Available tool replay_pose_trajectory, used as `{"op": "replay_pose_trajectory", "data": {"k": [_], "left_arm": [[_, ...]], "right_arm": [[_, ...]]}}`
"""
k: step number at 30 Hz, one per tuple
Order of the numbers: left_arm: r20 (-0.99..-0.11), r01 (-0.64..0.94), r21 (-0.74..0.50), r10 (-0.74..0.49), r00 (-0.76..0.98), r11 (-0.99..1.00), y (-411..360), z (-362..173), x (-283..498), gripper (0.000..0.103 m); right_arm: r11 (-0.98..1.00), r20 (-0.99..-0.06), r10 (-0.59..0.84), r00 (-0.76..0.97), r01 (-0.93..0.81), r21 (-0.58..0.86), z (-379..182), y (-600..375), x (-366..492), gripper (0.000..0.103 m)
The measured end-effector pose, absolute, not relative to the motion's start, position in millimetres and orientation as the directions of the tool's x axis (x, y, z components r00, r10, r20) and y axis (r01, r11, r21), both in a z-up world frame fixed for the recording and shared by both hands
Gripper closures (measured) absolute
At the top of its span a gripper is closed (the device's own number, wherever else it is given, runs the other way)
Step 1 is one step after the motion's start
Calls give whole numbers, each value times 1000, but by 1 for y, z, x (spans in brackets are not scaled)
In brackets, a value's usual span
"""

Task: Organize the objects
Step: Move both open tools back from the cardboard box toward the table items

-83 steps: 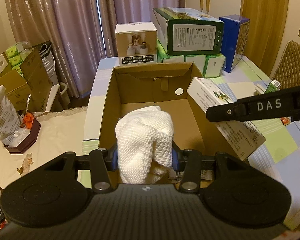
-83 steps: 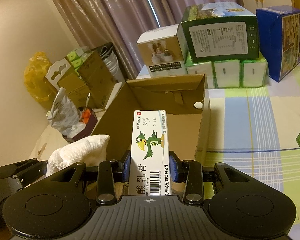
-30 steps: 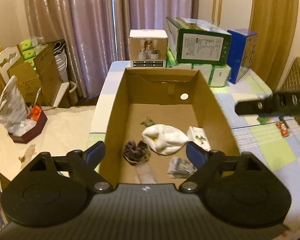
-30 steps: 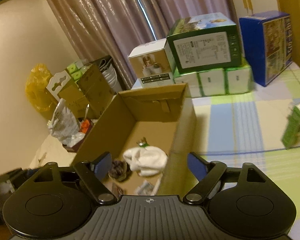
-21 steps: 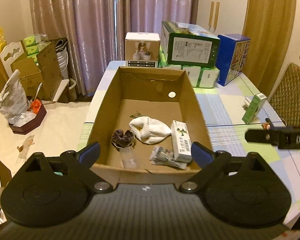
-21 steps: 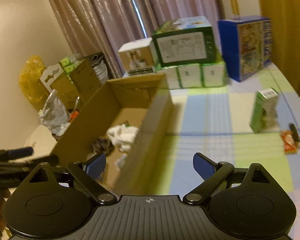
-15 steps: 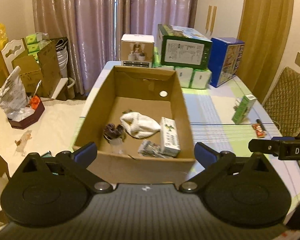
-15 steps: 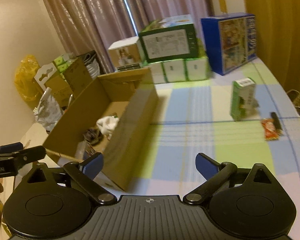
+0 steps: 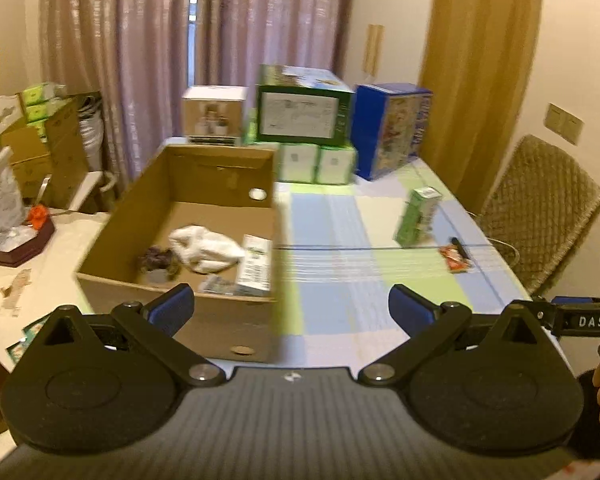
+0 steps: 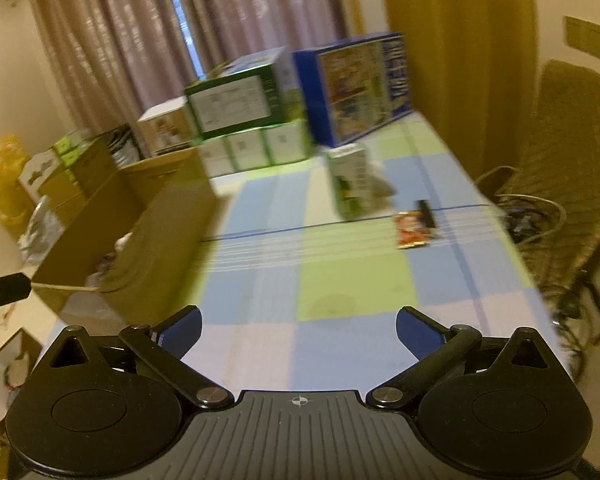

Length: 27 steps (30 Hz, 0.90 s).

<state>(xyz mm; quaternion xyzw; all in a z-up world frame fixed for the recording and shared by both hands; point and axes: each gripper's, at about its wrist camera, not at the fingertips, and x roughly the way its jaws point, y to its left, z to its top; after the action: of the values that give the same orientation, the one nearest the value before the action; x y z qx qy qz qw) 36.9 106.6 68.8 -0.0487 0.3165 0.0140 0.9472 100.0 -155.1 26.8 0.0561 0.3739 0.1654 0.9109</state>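
An open cardboard box (image 9: 148,204) (image 10: 148,216) sits on the left of the checked table. Inside it lie a white knitted cloth (image 9: 204,246), a white medicine carton (image 9: 256,266), a dark scrunchie (image 9: 158,260) and a small packet (image 9: 216,285). On the table's right stand a green carton (image 9: 416,216) (image 10: 352,184), with a red snack packet (image 9: 454,260) (image 10: 410,232) and a black stick (image 10: 426,214) beside it. My left gripper (image 9: 291,308) is open and empty, pulled back from the box. My right gripper (image 10: 298,326) is open and empty over the table's near part.
Stacked boxes line the table's far end: a white one (image 9: 214,114), a green one (image 9: 302,110) on tissue packs (image 9: 318,164), and a blue one (image 9: 392,128). A woven chair (image 9: 540,216) (image 10: 564,184) stands at the right. Cartons and bags (image 9: 32,148) crowd the left.
Both grippers let go of the cloth and the medicine carton, which now lie in the box. Both then drew back and swung right, bringing the green carton and snack packet into view.
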Motion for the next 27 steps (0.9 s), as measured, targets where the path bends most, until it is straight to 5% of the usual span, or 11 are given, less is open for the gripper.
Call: {"op": "replay_pose_trajectory", "data": {"k": [27], "left_arm": [[-673,55,-86,-99,733,995,17,41,47,1]], "right_arm": [[956,-640,265,721,-110,272,25,-247,85,2]]}}
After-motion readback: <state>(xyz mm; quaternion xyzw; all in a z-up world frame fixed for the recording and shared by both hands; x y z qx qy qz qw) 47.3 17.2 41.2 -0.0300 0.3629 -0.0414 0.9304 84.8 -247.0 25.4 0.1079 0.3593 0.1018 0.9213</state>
